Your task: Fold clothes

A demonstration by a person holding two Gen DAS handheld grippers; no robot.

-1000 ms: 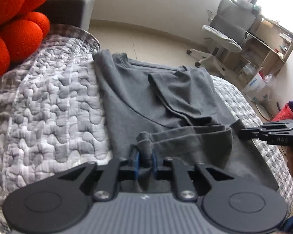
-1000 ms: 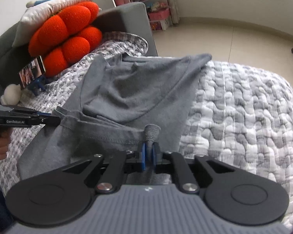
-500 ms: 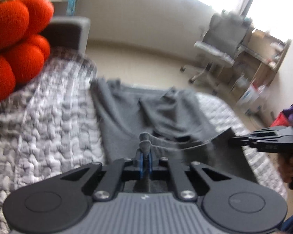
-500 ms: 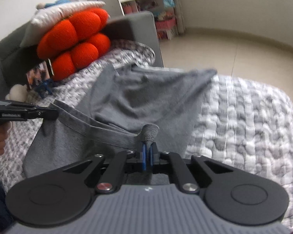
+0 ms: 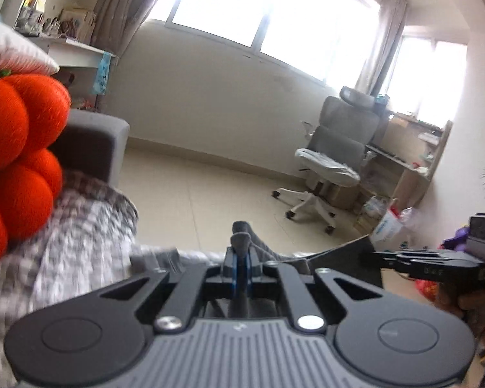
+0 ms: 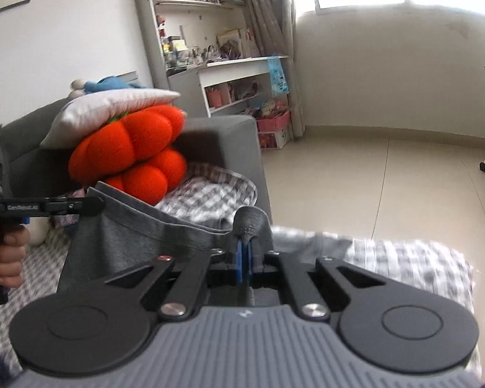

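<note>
Both pairs of fingers pinch the hem of the grey shirt [image 6: 135, 236]: left gripper [image 5: 241, 252] on one corner, right gripper [image 6: 245, 242] on the other. The cloth hangs limp and light, sagging between them, so corners suit best. Below lies a quilted sofa cover [image 6: 404, 258]; orange cushion [image 6: 129, 155] and office chair [image 5: 333, 148] beyond.

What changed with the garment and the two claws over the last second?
Both claws rose, lifting the grey cotton T-shirt's hem off the grey-and-white quilted cover; both views tilted up to show more room. The left claw and right claw stay pinched shut on the hem; the orange plush cushion is unmoved.
</note>
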